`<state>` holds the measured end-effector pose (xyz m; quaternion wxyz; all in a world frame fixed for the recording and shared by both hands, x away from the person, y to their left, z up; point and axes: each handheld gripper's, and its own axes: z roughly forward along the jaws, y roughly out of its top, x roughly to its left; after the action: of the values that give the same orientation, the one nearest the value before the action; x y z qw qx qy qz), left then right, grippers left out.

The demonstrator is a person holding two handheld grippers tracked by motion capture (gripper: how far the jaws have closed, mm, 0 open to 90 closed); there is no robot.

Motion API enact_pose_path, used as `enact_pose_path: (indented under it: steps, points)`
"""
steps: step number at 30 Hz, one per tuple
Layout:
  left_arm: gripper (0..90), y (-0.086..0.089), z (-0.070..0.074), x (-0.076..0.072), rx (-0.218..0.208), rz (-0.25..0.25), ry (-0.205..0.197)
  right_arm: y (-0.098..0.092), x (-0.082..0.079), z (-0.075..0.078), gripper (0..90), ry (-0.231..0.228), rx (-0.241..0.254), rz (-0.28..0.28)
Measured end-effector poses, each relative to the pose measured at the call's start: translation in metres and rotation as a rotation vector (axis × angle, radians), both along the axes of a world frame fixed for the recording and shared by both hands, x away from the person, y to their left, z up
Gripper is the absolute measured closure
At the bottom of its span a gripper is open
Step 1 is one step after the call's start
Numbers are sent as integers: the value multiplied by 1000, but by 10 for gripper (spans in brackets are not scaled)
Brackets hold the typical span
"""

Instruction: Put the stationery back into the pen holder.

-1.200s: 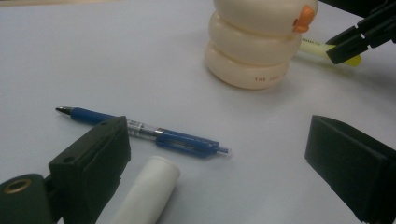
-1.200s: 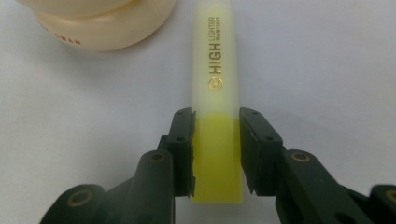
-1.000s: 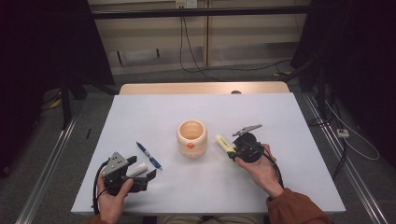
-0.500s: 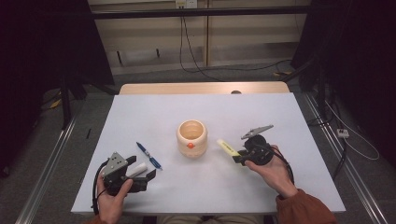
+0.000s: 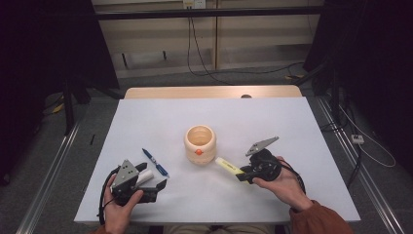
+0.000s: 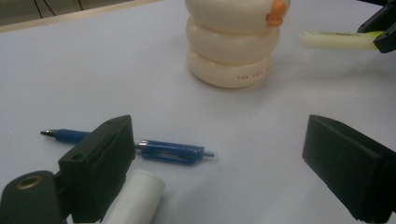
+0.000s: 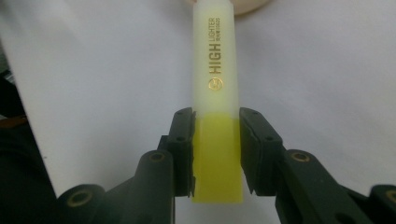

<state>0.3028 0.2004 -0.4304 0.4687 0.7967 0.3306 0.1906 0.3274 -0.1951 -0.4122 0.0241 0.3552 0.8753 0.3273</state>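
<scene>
The right tongs [image 7: 216, 149] pinch the yellow highlighter [image 7: 216, 93] by its lower end, just beside the cream cup [image 5: 199, 144] on the table [image 5: 292, 122]. The left tongs [image 6: 219, 158] are spread wide, near a blue pen [image 6: 154, 149] and a white tube [image 6: 135, 200].

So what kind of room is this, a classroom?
More likely a lab or workshop set up for recording. The white table stands between metal floor rails, loose cables trail across the grey floor, and dark curtains hang at both sides.
</scene>
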Motion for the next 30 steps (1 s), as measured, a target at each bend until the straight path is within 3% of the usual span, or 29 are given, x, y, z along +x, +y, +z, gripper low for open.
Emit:
enact_pose_path:
  steps: [4,5,10,13,15,16,17,18,20,22,25,30]
  points:
    - [75,-10,0,-2,36,-46,-10,6,-2,0,674,7,6,28]
    - [73,-12,0,-2,22,-57,-7,8,-2,-1,675,8,6,39]
    - [63,-23,2,-2,77,-99,-35,14,-3,-1,674,8,5,70]
    - [63,-33,3,-1,73,-151,-23,18,-3,0,674,5,3,86]
    - [63,-40,3,-2,108,-195,-34,20,-4,-1,674,8,2,94]
    - [64,-43,2,-3,106,-206,-36,21,-4,-1,674,10,-2,99]
    - [64,-47,2,-3,126,-222,-53,22,-4,-1,674,14,-2,103]
    - [66,-51,3,-5,173,-242,-78,23,-4,-1,674,11,-2,108]
    - [66,-58,3,-6,215,-270,-109,24,-4,-1,674,13,-2,113]
    - [66,-63,2,-5,231,-281,-113,27,-4,0,674,14,4,117]
    - [68,-69,2,-3,325,-295,-191,30,-3,1,674,17,1,127]
    - [69,-75,2,1,407,-311,-271,33,-2,0,674,14,-2,138]
